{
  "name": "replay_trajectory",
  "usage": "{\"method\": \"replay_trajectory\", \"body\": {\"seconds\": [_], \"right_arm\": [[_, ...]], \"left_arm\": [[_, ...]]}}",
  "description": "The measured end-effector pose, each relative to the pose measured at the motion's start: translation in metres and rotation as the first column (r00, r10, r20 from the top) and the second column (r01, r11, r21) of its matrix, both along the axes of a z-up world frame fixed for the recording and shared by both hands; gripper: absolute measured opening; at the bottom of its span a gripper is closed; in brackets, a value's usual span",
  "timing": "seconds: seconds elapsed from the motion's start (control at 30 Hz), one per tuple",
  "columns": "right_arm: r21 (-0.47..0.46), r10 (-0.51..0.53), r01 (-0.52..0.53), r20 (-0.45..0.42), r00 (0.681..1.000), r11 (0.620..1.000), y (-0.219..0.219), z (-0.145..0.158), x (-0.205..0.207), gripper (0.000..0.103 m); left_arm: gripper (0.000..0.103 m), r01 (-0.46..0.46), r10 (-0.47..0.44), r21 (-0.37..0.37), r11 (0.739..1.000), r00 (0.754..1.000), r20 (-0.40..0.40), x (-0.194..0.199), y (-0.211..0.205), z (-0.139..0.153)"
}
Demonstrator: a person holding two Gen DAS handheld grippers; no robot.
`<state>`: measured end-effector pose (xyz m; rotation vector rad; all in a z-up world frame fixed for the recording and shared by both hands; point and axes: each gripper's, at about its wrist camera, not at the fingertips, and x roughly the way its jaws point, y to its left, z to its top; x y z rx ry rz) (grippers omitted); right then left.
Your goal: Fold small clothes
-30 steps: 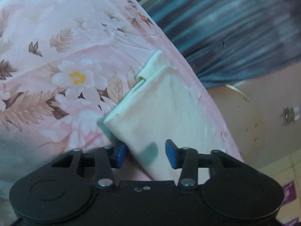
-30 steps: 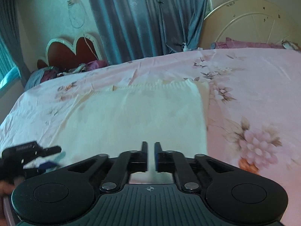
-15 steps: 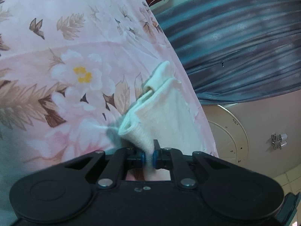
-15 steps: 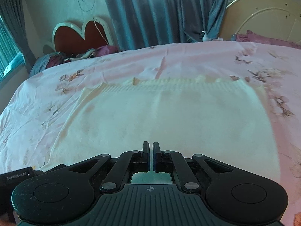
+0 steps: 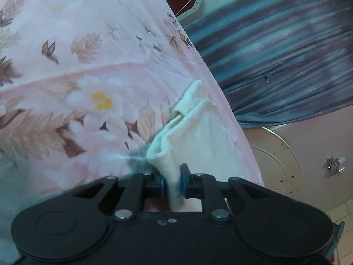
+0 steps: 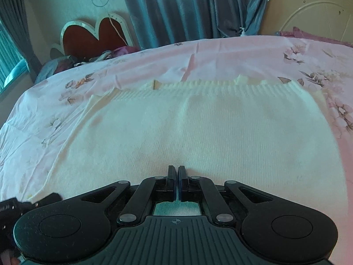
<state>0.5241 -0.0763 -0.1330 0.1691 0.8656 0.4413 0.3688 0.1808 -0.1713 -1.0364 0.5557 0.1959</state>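
cream knit garment pinched at one corner on the bed

while the cream ribbed-knit garment (image 6: pixel 198 132) lies spread flat across the pink floral bed sheet (image 6: pixel 55 114), one of its near corners is bunched up into a raised fold. in the left wrist view that corner of the garment (image 5: pixel 194 128) rises off the sheet and runs down between the blue pads (image 5: pixel 182 184) of the left hand-held gripper (image 5: pixel 172 184); the jaws stand narrow and are easing apart at this moment, with the cloth between them and the pads touching it on both sides. a second layer of the knit shows at the far end of the fold.

in the right wrist view the right hand-held gripper (image 6: pixel 177 176) sits at the garment's near edge, about midway along it, with its jaws closed together. whether any of the knit is caught between them i cannot tell. the ribbed hem runs along the garment's far edge, and the black body of the left hand-held gripper shows at the lower left corner of that view, beside the garment's left near corner.

beyond the bed stand grey-blue curtains (image 6: pixel 187 8), a red heart-shaped headboard with a pale rim (image 6: pixel 92 37) at the far left, and a round cream panel (image 6: pixel 308 11) leaning at the far right.
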Motion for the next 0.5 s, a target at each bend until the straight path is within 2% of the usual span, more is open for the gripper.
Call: {"method": "replay_trajectory", "body": {"seconds": [0.07,0.13,0.2,0.27,0.3,0.37,0.43,0.5], "right_arm": [[0.003,0.008,-0.008,0.006,1.000,1.000,-0.001,-0.001,0.000,0.000],[0.001,0.029,-0.029,0.027,0.999,1.000,-0.003,-0.004,-0.001,0.000],[0.014,0.040,-0.041,0.025,0.999,0.999,-0.006,-0.005,0.000,0.000],[0.038,0.042,-0.042,0.009,0.999,0.998,-0.010,-0.006,0.003,0.000],[0.065,0.030,-0.029,-0.012,0.999,0.997,-0.016,-0.003,0.004,0.000],[0.120,-0.033,0.033,0.006,0.999,0.992,-0.035,0.008,-0.002,0.000],[0.192,-0.087,0.081,0.023,0.996,0.978,-0.064,0.018,-0.012,0.000],[0.218,-0.143,0.132,0.037,0.989,0.967,-0.098,0.024,-0.021,0.000]], "left_arm": [[0.016,-0.013,0.013,0.005,1.000,1.000,-0.026,0.005,0.002,0.003],[0.009,-0.015,0.017,0.030,0.999,0.998,-0.064,0.011,0.002,0.009],[0.007,0.009,0.000,0.105,0.994,0.997,-0.081,0.014,-0.003,0.021],[0.007,0.041,-0.031,0.202,0.979,0.998,-0.053,0.016,-0.015,0.041],[0.007,0.071,-0.062,0.255,0.964,0.997,-0.041,0.017,-0.024,0.052],[0.007,0.138,-0.139,0.328,0.935,0.990,-0.020,0.024,-0.046,0.073],[0.007,0.202,-0.213,0.398,0.895,0.977,-0.018,0.032,-0.069,0.089],[0.007,0.281,-0.301,0.455,0.845,0.953,-0.029,0.043,-0.100,0.102]]}}
